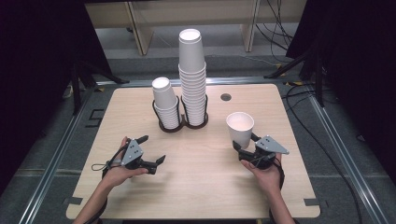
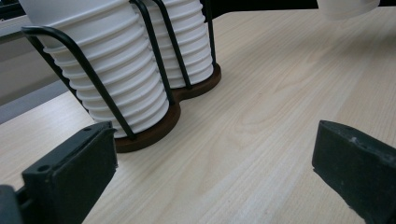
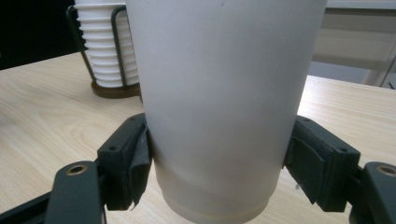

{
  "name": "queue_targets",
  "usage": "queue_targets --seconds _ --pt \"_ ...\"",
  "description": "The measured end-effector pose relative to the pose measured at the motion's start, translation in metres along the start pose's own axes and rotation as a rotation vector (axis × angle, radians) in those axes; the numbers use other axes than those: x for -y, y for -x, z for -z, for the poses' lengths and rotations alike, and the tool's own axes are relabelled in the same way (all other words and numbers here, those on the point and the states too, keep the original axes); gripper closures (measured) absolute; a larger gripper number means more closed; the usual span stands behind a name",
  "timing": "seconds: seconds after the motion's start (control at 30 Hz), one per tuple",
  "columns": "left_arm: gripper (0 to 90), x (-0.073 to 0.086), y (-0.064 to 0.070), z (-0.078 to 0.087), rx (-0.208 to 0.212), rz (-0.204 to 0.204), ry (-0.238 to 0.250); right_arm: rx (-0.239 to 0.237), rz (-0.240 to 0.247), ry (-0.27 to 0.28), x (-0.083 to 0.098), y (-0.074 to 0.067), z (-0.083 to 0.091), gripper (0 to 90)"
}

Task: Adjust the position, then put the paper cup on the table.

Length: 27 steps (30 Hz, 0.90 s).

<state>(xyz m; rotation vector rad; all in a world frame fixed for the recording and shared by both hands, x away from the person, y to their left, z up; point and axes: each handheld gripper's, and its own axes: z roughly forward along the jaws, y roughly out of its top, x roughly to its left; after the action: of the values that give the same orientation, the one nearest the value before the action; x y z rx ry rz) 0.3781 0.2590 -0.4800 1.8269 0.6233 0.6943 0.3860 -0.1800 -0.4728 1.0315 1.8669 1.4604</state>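
Right gripper clamped on a single white paper cup, fingers pressing its lower wall, cup upright at the right of the pale wooden counter, probably kept apart from the two white cup stacks in the black wire holder. Left gripper resting open and empty, likely waiting. Cup rim cut off in the right gripper view; contact between base and counter hard to judge.

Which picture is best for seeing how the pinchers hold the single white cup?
The right gripper view: the cup sits close up, a black pad pressing each side near its base. The high view shows the whole cup upright above the right gripper, but small. The left gripper view catches just its bottom edge.
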Motion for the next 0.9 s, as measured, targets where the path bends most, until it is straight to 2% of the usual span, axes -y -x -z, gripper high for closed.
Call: queue_targets --seconds 0.03,0.07,0.1,0.13,0.17,0.2,0.23,0.3,0.43,0.5,0.53,0.6,0.63,0.7,0.77,0.8,0.83,0.9 --pt "0.0 0.000 0.000 -0.001 -0.001 0.004 0.005 -0.003 0.022 0.015 0.000 0.003 0.000 27.4" --pt "0.0 0.000 0.000 -0.001 -0.001 0.006 0.007 0.005 -0.010 0.001 0.000 0.003 0.003 27.3" --pt "0.0 0.000 0.000 -0.001 0.003 0.004 0.004 0.017 0.006 -0.007 0.000 0.005 0.005 27.4" --pt "0.0 0.000 0.001 -0.001 0.001 0.007 0.014 0.015 -0.011 0.004 0.001 0.006 0.006 27.4" --pt "0.0 0.001 0.000 -0.001 0.006 -0.004 0.026 0.023 -0.016 -0.011 0.002 0.007 0.007 27.4" --pt "0.0 0.001 0.001 0.002 0.001 0.006 0.008 0.021 -0.015 -0.007 0.003 0.009 0.007 27.4" --pt "0.0 0.002 0.001 0.003 -0.003 0.007 0.012 0.040 -0.001 -0.013 0.004 0.011 0.009 27.4" --pt "0.0 0.002 0.001 0.006 -0.007 0.011 0.012 0.037 0.003 -0.008 0.005 0.014 0.007 27.4" --pt "0.0 0.001 0.000 0.005 -0.012 0.007 0.016 0.063 -0.015 -0.005 0.003 0.013 0.007 27.3" --pt "0.0 0.000 0.000 0.004 -0.011 0.010 0.024 0.058 -0.009 -0.016 0.004 0.015 0.005 27.3" --pt "0.0 0.000 -0.001 0.004 -0.012 0.008 0.018 0.072 0.010 -0.039 0.005 0.018 0.005 27.3" --pt "0.0 0.001 -0.002 0.003 -0.015 0.009 0.021 0.071 -0.012 -0.041 0.006 0.019 0.002 27.3" --pt "0.0 0.001 -0.002 0.002 -0.013 0.009 0.017 0.075 0.006 -0.064 0.006 0.020 0.001 27.3" --pt "0.0 0.001 -0.002 0.002 -0.016 0.007 0.004 0.075 -0.011 -0.054 0.007 0.019 -0.001 27.3" --pt "0.0 0.002 -0.002 0.001 -0.013 0.007 0.003 0.075 0.017 -0.073 0.007 0.021 -0.001 27.2" --pt "0.0 0.003 -0.001 0.000 -0.010 0.007 0.013 0.085 0.006 -0.080 0.008 0.021 -0.002 27.2" --pt "0.0 0.003 0.000 0.000 -0.006 0.004 0.001 0.087 -0.005 -0.083 0.009 0.021 -0.002 27.2" --pt "0.0 0.003 0.002 0.001 0.000 -0.005 -0.005 0.094 0.002 -0.107 0.010 0.022 -0.002 27.3"
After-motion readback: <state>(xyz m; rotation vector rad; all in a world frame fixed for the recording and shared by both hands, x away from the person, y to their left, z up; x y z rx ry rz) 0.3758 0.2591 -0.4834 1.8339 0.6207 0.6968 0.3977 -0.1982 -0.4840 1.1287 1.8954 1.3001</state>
